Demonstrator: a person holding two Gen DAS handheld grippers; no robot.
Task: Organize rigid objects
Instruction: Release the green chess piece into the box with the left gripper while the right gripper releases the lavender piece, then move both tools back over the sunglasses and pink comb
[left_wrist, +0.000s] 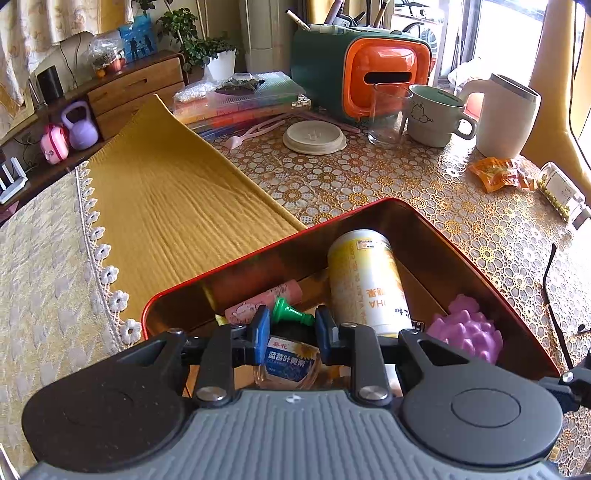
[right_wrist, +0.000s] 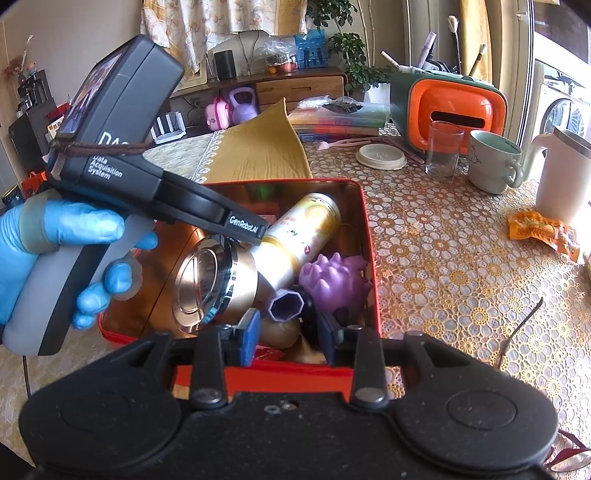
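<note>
Two grippers, left (left_wrist: 291, 325) and right (right_wrist: 290, 332), parted over the red tin (right_wrist: 371, 236)

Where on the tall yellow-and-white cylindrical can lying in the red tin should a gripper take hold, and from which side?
Grip the yellow-and-white cylindrical can across its round body near mid-length, coming down from above. It lies tilted on its side in the red metal tin, its upper curve exposed, while the purple spiky toy and gold round object crowd its lower end, so the far half looks easier.
</note>
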